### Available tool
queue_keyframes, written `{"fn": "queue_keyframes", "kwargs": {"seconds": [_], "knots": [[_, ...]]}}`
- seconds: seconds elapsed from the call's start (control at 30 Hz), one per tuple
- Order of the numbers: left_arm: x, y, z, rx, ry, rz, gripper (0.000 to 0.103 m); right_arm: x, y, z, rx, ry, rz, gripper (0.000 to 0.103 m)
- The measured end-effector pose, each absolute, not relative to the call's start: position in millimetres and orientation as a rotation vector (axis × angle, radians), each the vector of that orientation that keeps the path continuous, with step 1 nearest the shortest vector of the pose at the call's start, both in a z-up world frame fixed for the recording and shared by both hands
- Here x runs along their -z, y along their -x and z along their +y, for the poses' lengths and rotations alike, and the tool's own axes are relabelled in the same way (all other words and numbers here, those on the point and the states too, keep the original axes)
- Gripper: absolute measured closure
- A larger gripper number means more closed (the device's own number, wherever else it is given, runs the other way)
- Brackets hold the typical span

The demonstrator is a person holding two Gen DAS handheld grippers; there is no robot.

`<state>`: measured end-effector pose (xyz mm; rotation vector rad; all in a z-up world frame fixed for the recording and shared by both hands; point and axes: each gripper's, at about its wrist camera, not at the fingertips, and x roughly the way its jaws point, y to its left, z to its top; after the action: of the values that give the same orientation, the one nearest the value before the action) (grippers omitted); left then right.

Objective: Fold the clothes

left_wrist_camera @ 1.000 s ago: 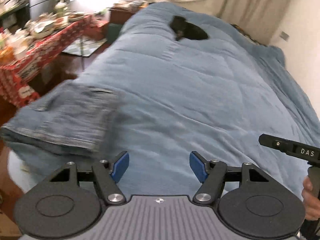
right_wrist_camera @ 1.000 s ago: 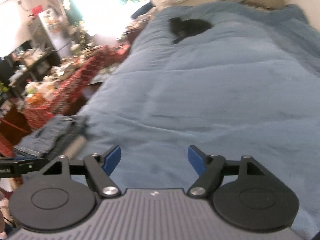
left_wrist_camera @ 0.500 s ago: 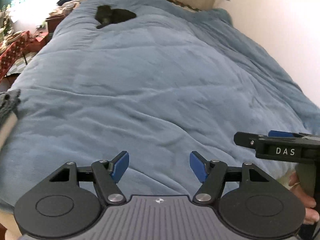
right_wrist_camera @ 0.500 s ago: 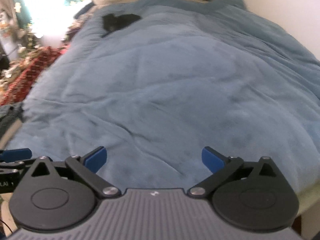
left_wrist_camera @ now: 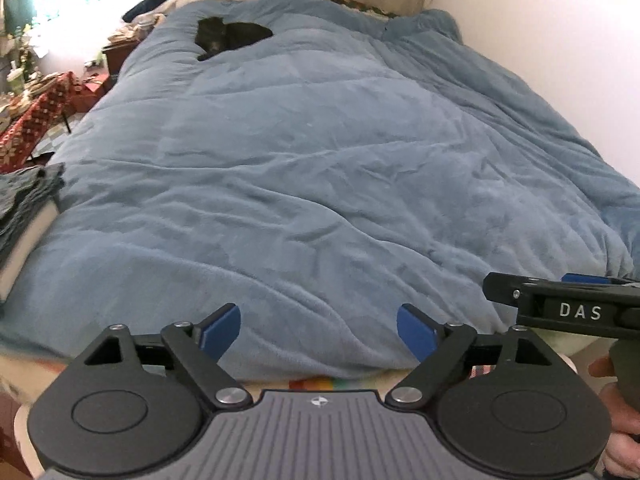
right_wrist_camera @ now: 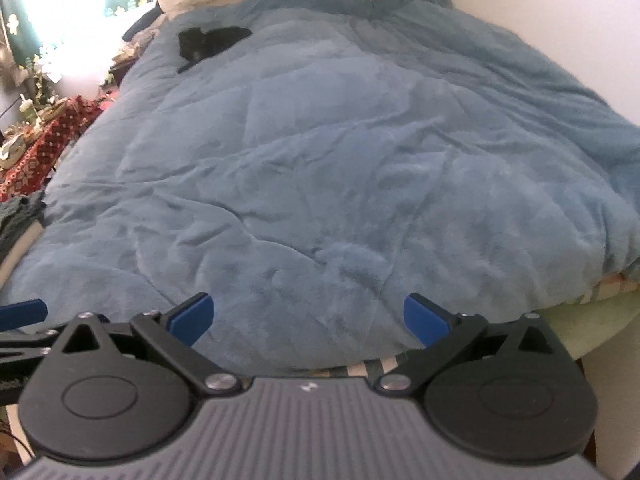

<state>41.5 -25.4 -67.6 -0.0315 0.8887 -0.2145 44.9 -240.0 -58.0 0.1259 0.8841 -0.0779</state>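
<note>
A wide blue duvet (left_wrist_camera: pixel 320 168) covers the bed in both views (right_wrist_camera: pixel 320 168). Folded grey-blue denim (left_wrist_camera: pixel 24 196) lies at the bed's near left corner, also at the left edge of the right wrist view (right_wrist_camera: pixel 16 216). My left gripper (left_wrist_camera: pixel 320 326) hovers over the duvet's near edge, its jaws opening with nothing between them. My right gripper (right_wrist_camera: pixel 308 318) stands wide open and empty beside it to the right. A blue fingertip (right_wrist_camera: pixel 20 312) of the left one shows at the far left. A black shape (left_wrist_camera: pixel 232 36) lies at the far end of the bed.
A table with a red patterned cloth (left_wrist_camera: pixel 36 112) and clutter stands left of the bed. A white wall (left_wrist_camera: pixel 560 60) runs along the bed's right side. A striped sheet (left_wrist_camera: pixel 320 384) peeks out under the duvet's near edge. A hand (left_wrist_camera: pixel 616 420) holds the right tool.
Both views have swung right, away from the folded denim toward the middle of the bed. Both grippers' jaws now stand wider apart than before.
</note>
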Motion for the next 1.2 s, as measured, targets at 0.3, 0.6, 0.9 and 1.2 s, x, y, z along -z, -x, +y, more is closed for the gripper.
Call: {"fn": "queue_keyframes", "kwargs": {"seconds": [0.3, 0.6, 0.9, 1.2], "knots": [[39, 2, -7, 0.150, 0.057, 0.824, 0.007, 13, 3, -204, 0.083, -0.046, 0.812, 0.001], [22, 28, 11, 0.086, 0.088, 0.780, 0.007, -8, 42, -182, 0.061, 0.000, 0.750, 0.001], [21, 32, 12, 0.071, 0.084, 0.781, 0.007, -9, 49, -174, 0.036, 0.004, 0.753, 0.001], [21, 34, 12, 0.066, 0.073, 0.783, 0.007, -7, 43, -175, 0.039, 0.005, 0.756, 0.001]]}}
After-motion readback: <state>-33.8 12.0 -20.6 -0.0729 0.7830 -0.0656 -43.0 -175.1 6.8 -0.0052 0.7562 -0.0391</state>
